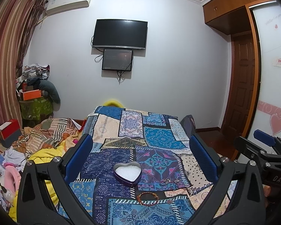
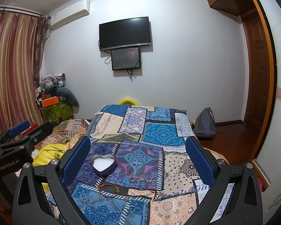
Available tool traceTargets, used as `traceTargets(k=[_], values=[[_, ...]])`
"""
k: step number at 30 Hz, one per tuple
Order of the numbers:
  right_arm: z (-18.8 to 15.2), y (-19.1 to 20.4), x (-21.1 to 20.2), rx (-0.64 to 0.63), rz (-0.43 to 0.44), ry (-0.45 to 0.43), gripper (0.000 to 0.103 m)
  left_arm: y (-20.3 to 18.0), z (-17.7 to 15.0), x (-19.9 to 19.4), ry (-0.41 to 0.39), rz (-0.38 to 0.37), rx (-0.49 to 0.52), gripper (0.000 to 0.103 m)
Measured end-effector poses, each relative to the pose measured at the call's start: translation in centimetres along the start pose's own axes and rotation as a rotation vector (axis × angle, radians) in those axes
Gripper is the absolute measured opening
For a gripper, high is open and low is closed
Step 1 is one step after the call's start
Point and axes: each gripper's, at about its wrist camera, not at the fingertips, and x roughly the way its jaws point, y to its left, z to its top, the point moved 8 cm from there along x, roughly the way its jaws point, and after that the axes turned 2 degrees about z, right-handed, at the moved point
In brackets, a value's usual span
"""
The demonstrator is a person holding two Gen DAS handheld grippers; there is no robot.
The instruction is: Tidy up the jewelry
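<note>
A purple heart-shaped tin (image 1: 127, 172) with white lining lies open on the patchwork bedspread (image 1: 155, 140); it also shows in the right wrist view (image 2: 103, 164). A red beaded bracelet (image 1: 147, 196) lies just in front of it, also in the right wrist view (image 2: 109, 189). A thin chain piece (image 1: 170, 181) lies to the right, also in the right wrist view (image 2: 142, 179). My left gripper (image 1: 140, 155) is open and empty above the tin. My right gripper (image 2: 137, 154) is open and empty above the jewelry.
A pile of clothes and blankets (image 1: 43, 140) lies left of the bed. A red box (image 1: 8, 131) sits at the far left. A TV (image 1: 119, 33) hangs on the far wall. A grey bag (image 2: 205, 123) stands on the wooden floor at right.
</note>
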Motion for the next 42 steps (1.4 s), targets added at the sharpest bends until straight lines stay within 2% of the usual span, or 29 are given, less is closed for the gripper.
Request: traceTargets(k=[9,16,23,29,36,40,42], values=[[-3.1,-1.1,3.2,-0.015,-0.037,0.124,0.101,0.9,-2.2,3.1,0.09,0.017,0.016,0.103],[-7.5,-2.1,6.3,-0.035,-0.036,0.29,0.1,2.6,-6.9,7.5,0.262,0.035,0.025,0.103],[-11.8,-2.2,8.6,-0.02,0.025,0.441,0.092,3.2,-12.6,10.8,0.426,0.028,0.084,0.103],[-15.4,-1.3,10.5,-0.015,0.126,0.56,0.082,3.2,-17.0,12.6,0.548,0.009,0.103,0.103],[-18.1,-0.1,12.0,-0.006,0.216,0.667,0.06,2.1,-20.5,13.6,0.668,-0.077,0.128,0.103],[-18.9,0.6,12.7,-0.003,0.258,0.7,0.046,1.2,-21.6,13.7,0.712,-0.127,0.126,0.103],[-19.1,0.7,12.9,0.001,0.271,0.709,0.044,0.8,-21.9,13.8,0.715,-0.138,0.139,0.1]])
